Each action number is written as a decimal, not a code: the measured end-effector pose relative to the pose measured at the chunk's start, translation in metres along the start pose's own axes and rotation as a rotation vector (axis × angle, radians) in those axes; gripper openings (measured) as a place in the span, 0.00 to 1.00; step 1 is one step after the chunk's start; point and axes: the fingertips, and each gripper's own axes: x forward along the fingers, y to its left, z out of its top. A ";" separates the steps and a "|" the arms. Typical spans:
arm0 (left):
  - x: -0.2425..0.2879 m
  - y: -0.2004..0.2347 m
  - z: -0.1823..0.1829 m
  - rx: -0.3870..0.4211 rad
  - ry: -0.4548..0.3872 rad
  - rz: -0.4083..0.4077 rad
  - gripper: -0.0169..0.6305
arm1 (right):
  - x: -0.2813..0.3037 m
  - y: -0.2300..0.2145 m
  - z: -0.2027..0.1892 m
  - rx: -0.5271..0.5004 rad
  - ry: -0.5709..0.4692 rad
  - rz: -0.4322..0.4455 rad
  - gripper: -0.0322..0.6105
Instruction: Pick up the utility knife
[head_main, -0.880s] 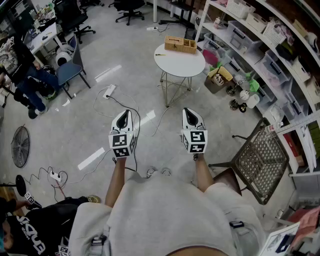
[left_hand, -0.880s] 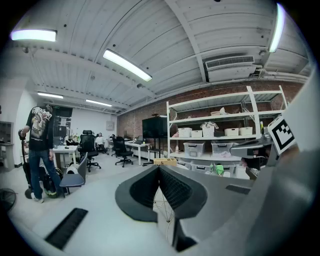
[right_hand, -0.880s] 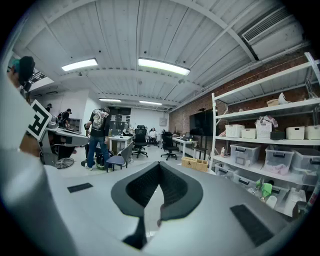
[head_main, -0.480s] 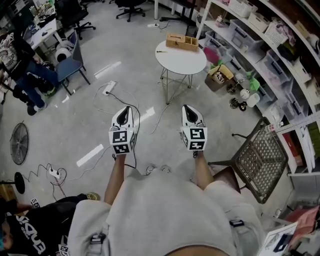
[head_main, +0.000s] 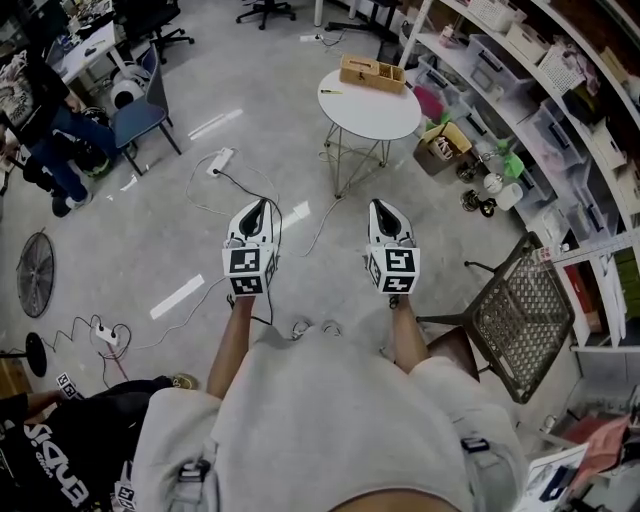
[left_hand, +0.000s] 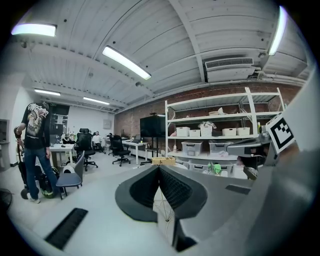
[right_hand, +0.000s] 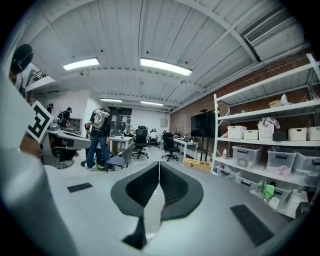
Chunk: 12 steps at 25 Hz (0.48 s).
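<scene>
A round white table (head_main: 372, 112) stands ahead on the floor. A small thin yellowish object (head_main: 328, 91), possibly the utility knife, lies at its left edge, too small to be sure. My left gripper (head_main: 257, 206) and right gripper (head_main: 384, 206) are held side by side at waist height, well short of the table, both pointing towards it. The left gripper (left_hand: 159, 167) has its jaws pressed together with nothing between them. So does the right gripper (right_hand: 159, 164).
A wooden box (head_main: 371, 73) sits at the table's far side. Shelving with bins (head_main: 560, 120) runs along the right, and a mesh chair (head_main: 520, 315) stands near my right. Cables and a power strip (head_main: 220, 160) lie on the floor ahead left. A person (head_main: 50, 130) stands far left by a chair.
Both grippers keep the same shut pose side by side. The view has shifted slightly, with the table a little higher and further right in the head view.
</scene>
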 end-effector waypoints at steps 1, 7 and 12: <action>0.000 0.002 0.000 0.000 -0.001 -0.003 0.06 | 0.001 0.002 0.000 0.003 0.000 -0.001 0.10; 0.008 0.013 0.001 0.009 -0.011 -0.026 0.06 | 0.013 0.012 0.000 -0.005 0.005 -0.007 0.10; 0.013 0.019 -0.004 -0.001 -0.007 -0.041 0.06 | 0.021 0.016 -0.007 -0.007 0.027 -0.016 0.10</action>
